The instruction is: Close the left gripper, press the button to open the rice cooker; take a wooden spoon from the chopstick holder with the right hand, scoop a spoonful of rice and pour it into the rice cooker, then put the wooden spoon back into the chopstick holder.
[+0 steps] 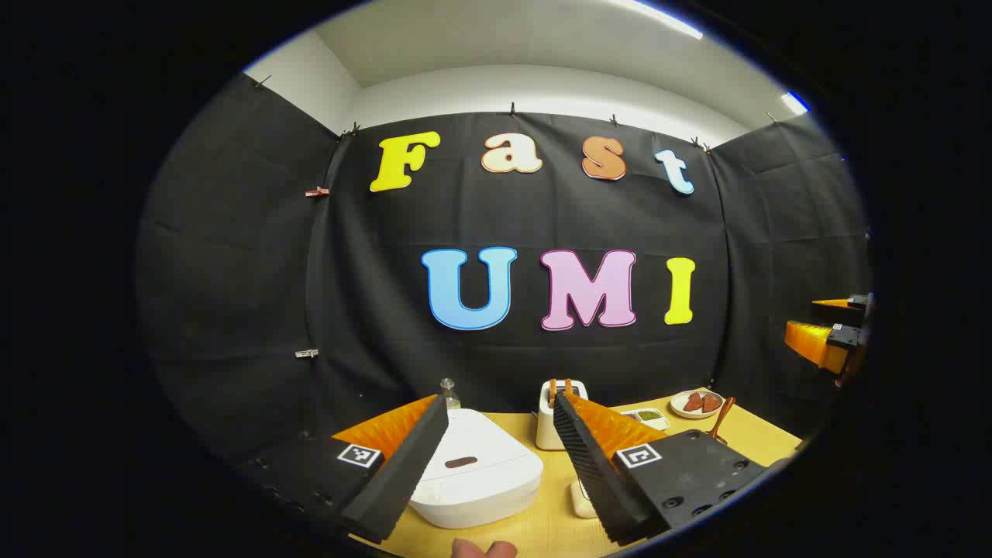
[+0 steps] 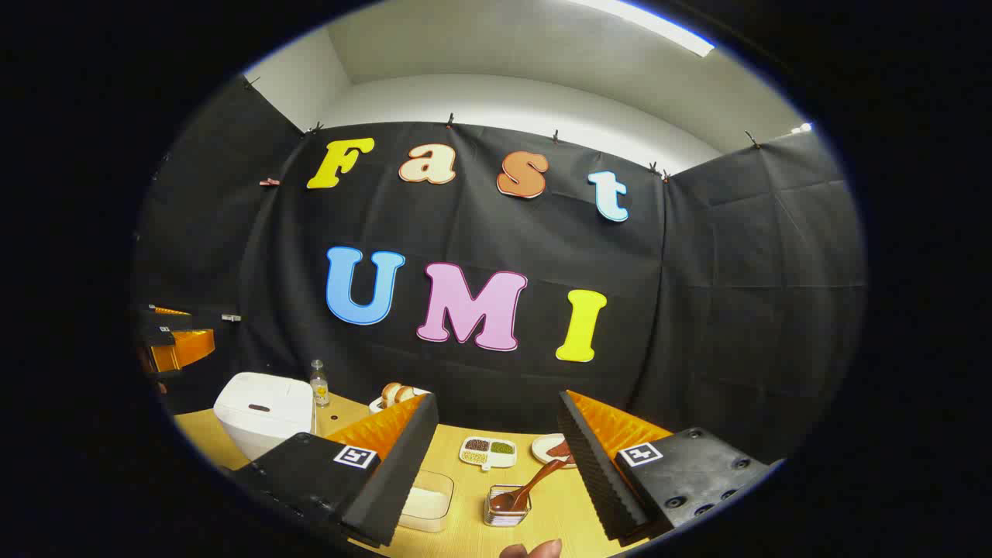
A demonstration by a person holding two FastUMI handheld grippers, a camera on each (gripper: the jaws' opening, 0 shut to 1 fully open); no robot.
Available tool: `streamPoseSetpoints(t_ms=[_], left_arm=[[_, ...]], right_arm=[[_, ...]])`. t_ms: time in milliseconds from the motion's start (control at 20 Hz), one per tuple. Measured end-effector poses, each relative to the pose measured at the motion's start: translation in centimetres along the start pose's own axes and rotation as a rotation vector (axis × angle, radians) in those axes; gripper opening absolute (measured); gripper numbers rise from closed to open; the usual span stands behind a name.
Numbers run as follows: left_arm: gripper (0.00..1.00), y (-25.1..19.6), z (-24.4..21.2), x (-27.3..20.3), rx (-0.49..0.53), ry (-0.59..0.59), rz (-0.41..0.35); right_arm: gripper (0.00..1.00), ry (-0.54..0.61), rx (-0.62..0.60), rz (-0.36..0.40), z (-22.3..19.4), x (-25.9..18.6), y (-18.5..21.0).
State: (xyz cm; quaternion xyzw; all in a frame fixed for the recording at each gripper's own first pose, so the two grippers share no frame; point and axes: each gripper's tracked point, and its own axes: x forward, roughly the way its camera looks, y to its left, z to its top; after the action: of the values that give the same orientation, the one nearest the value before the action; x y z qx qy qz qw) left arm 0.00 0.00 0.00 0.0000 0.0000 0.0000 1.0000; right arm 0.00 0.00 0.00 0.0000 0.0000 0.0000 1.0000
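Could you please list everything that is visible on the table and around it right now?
rice cooker: one, white, lid shut, table's left side
bottle: one, clear, behind the cooker
toaster: one, cream, holding toast, mid-table
divided dish: one, white, holding grains, centre back
plate: one, white, brown pieces on it
wooden spoon: one, brown, standing in the holder
chopstick holder: one, metal, front
rice container: one, clear, beside the holder
left gripper: open
right gripper: open
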Motion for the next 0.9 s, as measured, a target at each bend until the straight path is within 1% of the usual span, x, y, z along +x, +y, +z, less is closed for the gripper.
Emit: streamPoseSetpoints(t_ms=[350,900], left_arm=[[0.94,0.58,-0.23,0.18,-0.012,0.005,0.008],[0.94,0.77,-0.79,0.18,-0.033,0.012,0.014]], right_arm=[[0.97,-0.007,-0.012,-0.001,0.35,-0.04,0.33],[0.97,0.004,-0.019,-0.020,-0.27,-0.45,-0.27]])
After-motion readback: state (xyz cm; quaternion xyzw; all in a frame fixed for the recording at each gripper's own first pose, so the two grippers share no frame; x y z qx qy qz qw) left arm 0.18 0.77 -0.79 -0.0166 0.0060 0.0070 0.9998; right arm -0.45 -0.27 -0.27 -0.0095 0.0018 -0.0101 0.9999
